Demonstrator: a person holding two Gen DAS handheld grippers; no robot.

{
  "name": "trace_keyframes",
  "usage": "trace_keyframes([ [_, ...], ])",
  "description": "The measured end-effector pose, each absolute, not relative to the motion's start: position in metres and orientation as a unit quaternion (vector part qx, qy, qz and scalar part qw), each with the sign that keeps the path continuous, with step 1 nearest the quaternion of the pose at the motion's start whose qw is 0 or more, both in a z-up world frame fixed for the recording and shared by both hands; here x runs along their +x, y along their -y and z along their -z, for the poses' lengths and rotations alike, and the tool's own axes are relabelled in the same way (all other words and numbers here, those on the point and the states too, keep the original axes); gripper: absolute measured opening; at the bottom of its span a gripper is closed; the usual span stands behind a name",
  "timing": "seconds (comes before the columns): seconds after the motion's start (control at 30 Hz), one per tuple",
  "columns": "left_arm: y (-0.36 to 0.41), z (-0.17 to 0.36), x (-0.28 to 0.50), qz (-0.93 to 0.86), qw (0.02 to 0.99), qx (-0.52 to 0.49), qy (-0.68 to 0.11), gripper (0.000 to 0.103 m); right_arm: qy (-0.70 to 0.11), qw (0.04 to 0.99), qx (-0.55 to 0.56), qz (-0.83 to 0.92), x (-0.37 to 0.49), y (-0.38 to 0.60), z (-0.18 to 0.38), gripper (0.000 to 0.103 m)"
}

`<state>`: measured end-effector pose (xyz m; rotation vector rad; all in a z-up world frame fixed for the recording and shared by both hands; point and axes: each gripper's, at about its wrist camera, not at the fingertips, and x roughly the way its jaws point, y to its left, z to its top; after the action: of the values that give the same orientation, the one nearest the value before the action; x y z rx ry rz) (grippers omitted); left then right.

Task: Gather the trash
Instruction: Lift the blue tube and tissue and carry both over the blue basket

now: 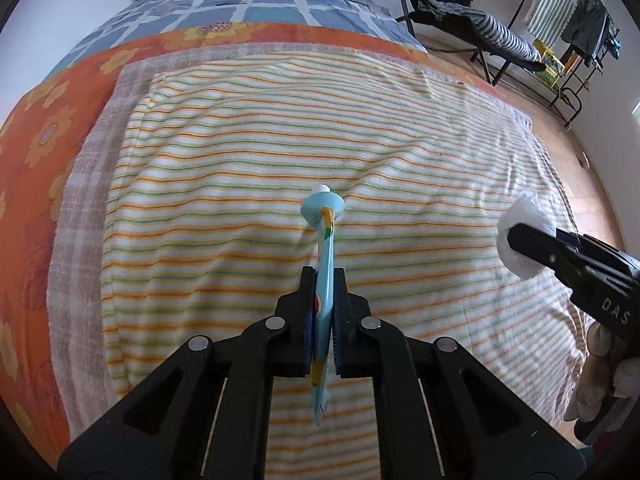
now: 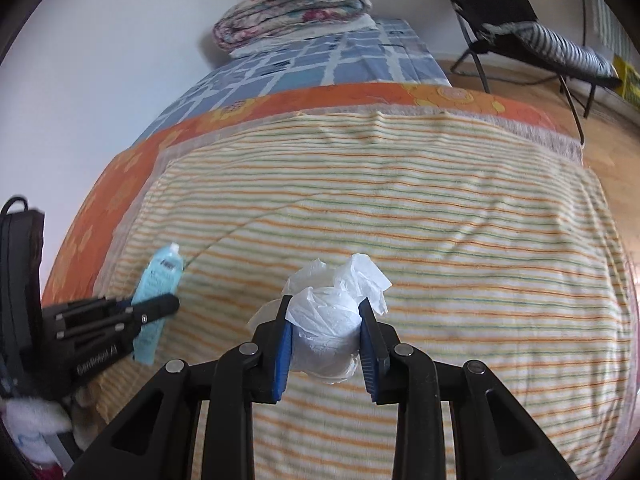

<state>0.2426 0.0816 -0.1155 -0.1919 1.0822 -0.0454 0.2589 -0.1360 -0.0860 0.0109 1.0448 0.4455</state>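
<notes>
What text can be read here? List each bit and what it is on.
"DAS": on the right gripper body, cut off at the frame edge.
"GenRobot.AI": on the left gripper body, blurred, so uncertain.
Print on the blue tube: too small and blurred to read.
The tissue bears none.

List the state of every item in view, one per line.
Left tongs: shut on the tube.
Tube: flattened, capped, held edge-on above the bed.
Right tongs: shut on the tissue.
Tissue: crumpled into a ball, lifted.
Striped towel: spread flat, slightly wrinkled.
Quilt: folded, stacked at the bed's far end.
</notes>
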Motion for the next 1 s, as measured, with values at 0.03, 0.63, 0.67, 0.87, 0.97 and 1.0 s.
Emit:
trace_keyframes([
  [0.03, -0.083, 0.113, 0.238, 0.021, 0.853, -0.091, -0.513, 0.005, -0.492, 0.843, -0.001, -0.216, 0.253, 0.136, 0.083, 0.029],
  [0.63, -0.064, 0.055, 0.144, 0.036, 0.869, -0.074, -0.488, 0.005, -0.454, 0.847, -0.067, -0.270, 0.149, 0.151, 0.035, 0.029],
  [0.67, -0.060, 0.052, 0.138, 0.038, 0.870, -0.072, -0.486, 0.005, -0.453, 0.846, -0.066, -0.272, 0.143, 0.152, 0.033, 0.029],
  [0.87, -0.043, 0.039, 0.097, 0.059, 0.874, -0.072, -0.477, 0.005, -0.448, 0.843, -0.066, -0.291, 0.102, 0.160, 0.024, 0.029],
  [0.97, -0.036, 0.036, 0.077, 0.065, 0.875, -0.066, -0.475, 0.005, -0.451, 0.837, -0.065, -0.302, 0.080, 0.164, 0.024, 0.029],
  [1.0, -0.033, 0.036, 0.071, 0.067, 0.876, -0.064, -0.474, 0.005, -0.452, 0.836, -0.066, -0.304, 0.074, 0.166, 0.025, 0.029],
])
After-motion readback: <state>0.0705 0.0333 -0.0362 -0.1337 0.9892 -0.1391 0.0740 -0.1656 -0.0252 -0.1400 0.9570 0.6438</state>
